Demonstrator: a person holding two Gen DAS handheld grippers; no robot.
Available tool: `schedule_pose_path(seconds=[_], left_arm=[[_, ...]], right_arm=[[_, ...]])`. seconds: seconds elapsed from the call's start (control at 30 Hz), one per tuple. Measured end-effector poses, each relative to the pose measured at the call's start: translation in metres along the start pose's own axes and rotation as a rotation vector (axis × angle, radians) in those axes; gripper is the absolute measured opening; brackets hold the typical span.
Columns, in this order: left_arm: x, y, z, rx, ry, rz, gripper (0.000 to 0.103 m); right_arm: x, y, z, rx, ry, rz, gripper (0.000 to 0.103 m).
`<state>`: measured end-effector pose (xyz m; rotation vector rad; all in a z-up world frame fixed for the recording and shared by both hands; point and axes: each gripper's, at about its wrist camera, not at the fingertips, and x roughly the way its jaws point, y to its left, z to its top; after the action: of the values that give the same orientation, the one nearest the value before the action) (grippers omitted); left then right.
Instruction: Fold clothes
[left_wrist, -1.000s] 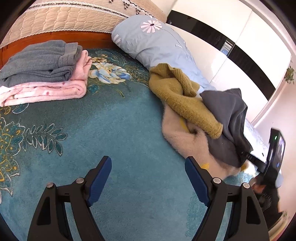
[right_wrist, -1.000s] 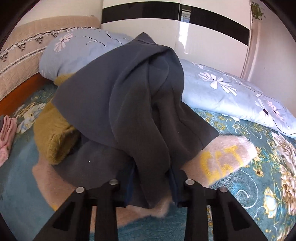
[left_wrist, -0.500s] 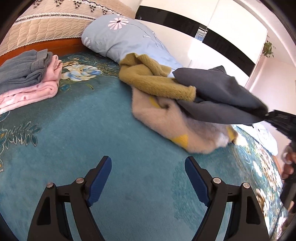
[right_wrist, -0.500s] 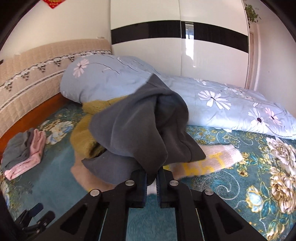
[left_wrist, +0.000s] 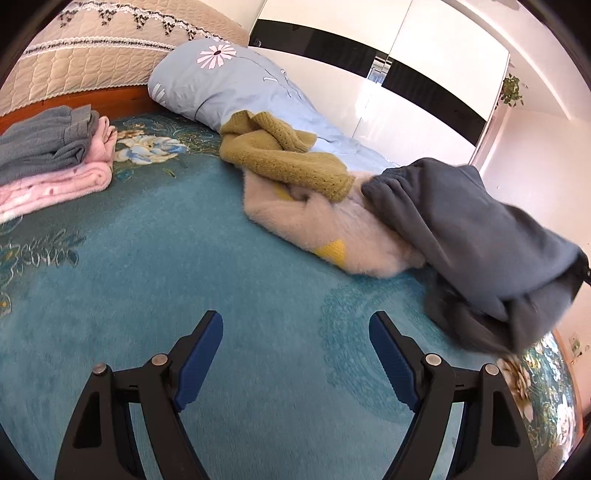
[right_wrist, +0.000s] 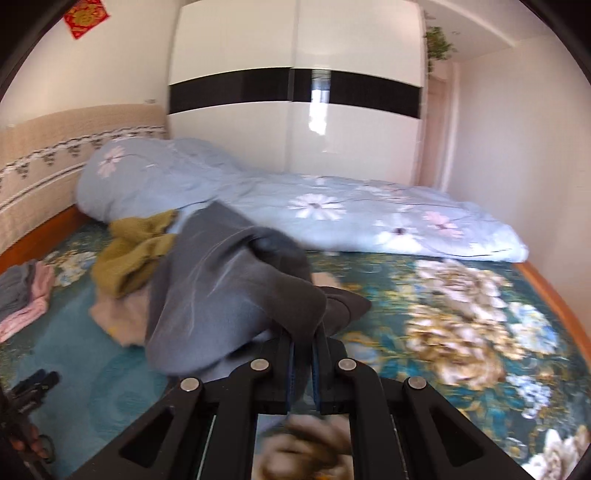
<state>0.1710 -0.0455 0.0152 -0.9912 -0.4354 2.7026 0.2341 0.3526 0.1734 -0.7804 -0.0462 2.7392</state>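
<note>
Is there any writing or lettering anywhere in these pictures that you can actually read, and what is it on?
Nothing here reads clearly.
Red paper sign on the wall: gold pattern or characters, too blurred to read.
Cream fuzzy garment: a yellow patch shows, perhaps part of lettering, but no whole letter is visible.
Dark grey garment clamped in the right gripper: no print visible.
Left gripper, open and holding nothing: no markings visible.

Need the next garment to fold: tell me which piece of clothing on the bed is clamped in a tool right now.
The dark grey garment. The right tool is shut on its edge, lifting it off the pile. The mustard knit sweater and cream fluffy garment lie untouched; the left tool is open.
</note>
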Motion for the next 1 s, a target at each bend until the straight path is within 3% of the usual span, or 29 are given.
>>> schedule_pose_path(seconds=[0.03, 0.27, 0.53, 0.57, 0.6, 0.73, 0.8, 1.0], left_arm=[[0.0, 0.001, -0.001, -0.005, 0.005, -0.005, 0.082], [-0.003, 0.005, -0.013, -0.019, 0.02, -0.009, 0.082], [-0.004, 0.0, -0.02, 0.018, 0.025, 0.012, 0.082], [-0.004, -0.001, -0.021, 0.024, 0.025, 0.014, 0.082], [-0.005, -0.001, -0.022, 0.03, 0.025, 0.017, 0.082], [-0.005, -0.004, -0.025, 0.046, 0.025, 0.028, 0.082], [-0.006, -0.004, -0.026, 0.05, 0.025, 0.032, 0.082], [-0.004, -0.001, -0.028, 0.044, 0.042, 0.049, 0.082]], right_arm=[[-0.003, -0.01, -0.002, -0.002, -0.006, -0.044, 0.008], [0.001, -0.015, -0.04, -0.029, 0.083, -0.022, 0.008], [0.005, -0.002, -0.095, 0.007, 0.173, 0.192, 0.015], [0.004, -0.005, -0.098, 0.021, 0.171, 0.221, 0.021], [0.001, -0.013, -0.1, 0.067, 0.159, 0.264, 0.027], [-0.012, -0.048, -0.101, 0.246, 0.09, 0.337, 0.034], [-0.017, -0.067, -0.101, 0.329, 0.051, 0.355, 0.048], [-0.01, -0.107, -0.089, 0.535, -0.032, 0.441, 0.05]])
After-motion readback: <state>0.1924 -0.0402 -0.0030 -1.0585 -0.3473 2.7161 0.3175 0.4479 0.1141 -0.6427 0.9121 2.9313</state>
